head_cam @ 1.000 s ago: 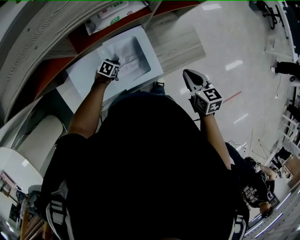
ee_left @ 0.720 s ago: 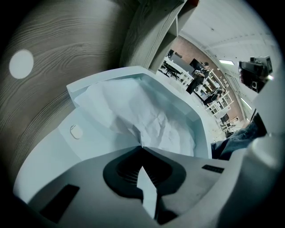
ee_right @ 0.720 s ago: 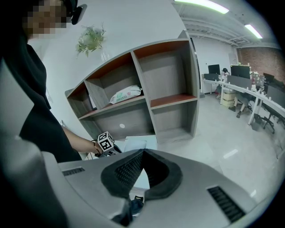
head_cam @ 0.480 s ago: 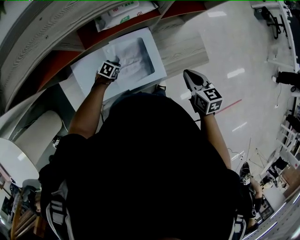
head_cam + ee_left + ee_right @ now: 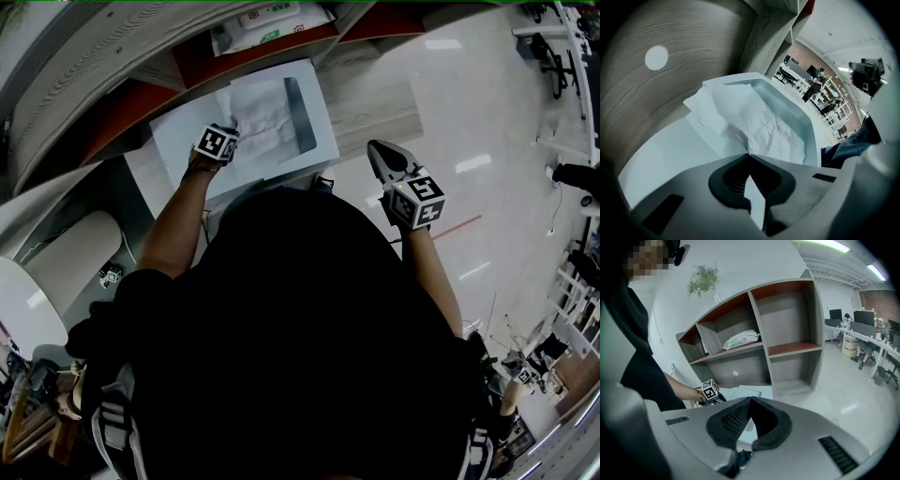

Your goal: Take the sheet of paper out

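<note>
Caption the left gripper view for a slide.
Left gripper pinches a crumpled white paper sheet in a shallow white tray.

A grey shelf (image 5: 787, 324) with red-brown boards stands on a shiny white floor (image 5: 843, 394). A white bag (image 5: 740, 340) with green print lies on one board. A green plant (image 5: 704, 280) shows above the shelf. Desks (image 5: 874, 341) stand far off.
</note>
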The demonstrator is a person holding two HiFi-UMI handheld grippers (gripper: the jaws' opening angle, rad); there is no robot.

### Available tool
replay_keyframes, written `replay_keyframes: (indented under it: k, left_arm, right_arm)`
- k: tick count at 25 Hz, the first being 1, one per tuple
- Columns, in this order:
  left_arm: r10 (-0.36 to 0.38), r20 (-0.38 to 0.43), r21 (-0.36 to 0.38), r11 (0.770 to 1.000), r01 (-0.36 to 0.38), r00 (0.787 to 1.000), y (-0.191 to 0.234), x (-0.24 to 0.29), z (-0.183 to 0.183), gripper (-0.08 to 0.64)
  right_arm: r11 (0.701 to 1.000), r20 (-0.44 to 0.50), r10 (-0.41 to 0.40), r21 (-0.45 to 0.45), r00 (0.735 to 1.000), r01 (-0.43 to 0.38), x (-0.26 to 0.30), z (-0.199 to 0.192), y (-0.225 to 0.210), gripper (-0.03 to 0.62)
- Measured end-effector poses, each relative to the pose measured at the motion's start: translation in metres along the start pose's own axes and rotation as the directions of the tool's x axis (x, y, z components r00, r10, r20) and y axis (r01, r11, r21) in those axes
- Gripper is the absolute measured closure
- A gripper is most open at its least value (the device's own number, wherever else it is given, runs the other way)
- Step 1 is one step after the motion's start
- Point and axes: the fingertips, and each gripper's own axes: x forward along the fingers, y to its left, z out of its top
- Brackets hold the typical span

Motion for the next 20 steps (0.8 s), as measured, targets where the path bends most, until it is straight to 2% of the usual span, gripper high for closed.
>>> replay_keyframes:
  k: [20]
  left_arm:
    - [0.062, 0.035, -0.062, 0.996, -0.060, 0.997, 0.015, -0.032, -0.039, 0.541]
  right_arm:
    - [0.995, 0.014, 0.073, -0.066, 0.997, -0.072, 0.016, 0.009, 0.031, 0.580]
